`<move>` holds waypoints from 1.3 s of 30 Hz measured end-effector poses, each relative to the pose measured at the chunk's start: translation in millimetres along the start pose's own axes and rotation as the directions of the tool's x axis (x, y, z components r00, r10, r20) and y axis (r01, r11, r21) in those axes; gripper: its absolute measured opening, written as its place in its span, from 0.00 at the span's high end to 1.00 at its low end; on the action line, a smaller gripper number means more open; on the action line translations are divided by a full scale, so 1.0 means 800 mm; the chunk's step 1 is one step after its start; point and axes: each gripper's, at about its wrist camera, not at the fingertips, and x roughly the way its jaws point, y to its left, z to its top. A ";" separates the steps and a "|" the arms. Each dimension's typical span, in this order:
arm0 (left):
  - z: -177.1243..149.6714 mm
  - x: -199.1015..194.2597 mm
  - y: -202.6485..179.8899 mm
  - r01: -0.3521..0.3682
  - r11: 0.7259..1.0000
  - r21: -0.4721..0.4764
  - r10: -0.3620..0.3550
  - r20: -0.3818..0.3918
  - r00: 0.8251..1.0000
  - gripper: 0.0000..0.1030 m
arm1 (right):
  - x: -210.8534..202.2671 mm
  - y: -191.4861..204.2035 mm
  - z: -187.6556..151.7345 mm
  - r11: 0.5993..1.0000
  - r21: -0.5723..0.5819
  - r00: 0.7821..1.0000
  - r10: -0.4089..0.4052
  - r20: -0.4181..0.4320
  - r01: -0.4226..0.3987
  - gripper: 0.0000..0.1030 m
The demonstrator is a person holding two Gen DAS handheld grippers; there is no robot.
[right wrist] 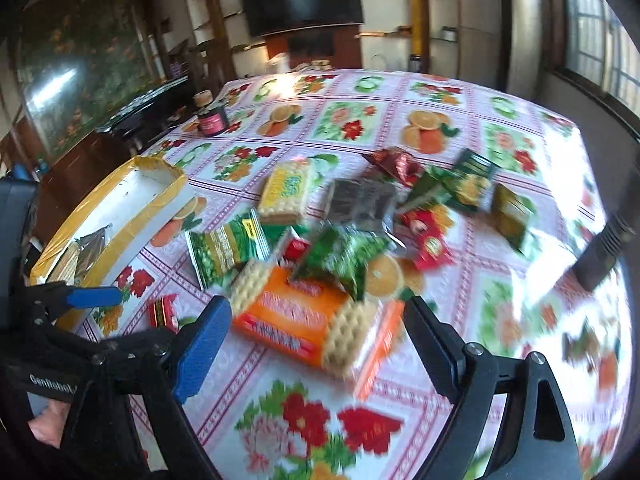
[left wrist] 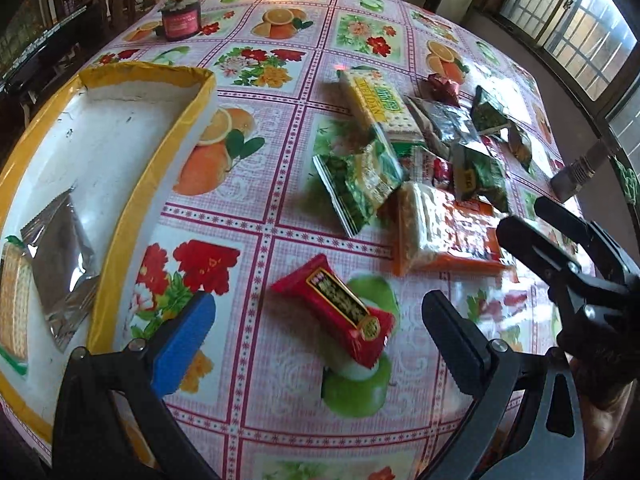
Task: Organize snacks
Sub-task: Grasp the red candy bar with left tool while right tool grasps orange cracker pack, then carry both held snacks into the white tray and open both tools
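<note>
My left gripper is open and points down at a red snack pack that lies on the tablecloth between its fingers, untouched. A white box with a yellow taped rim sits to the left and holds a silver pack and a cracker pack. My right gripper is open over an orange cracker pack at the near edge of the snack pile, and its fingers show at the right of the left wrist view. The pile includes a yellow cracker pack and a green pack.
A dark jar with a pink label stands at the far left of the table. A grey cylindrical object lies near the table's right edge. Windows line the right wall. The box takes the table's left side.
</note>
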 end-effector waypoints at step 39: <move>-0.046 -0.031 0.019 0.040 0.982 0.183 -0.050 0.052 0.997 0.79 | -0.015 0.009 -0.078 0.962 0.189 0.976 0.212 -0.051 -0.199 0.48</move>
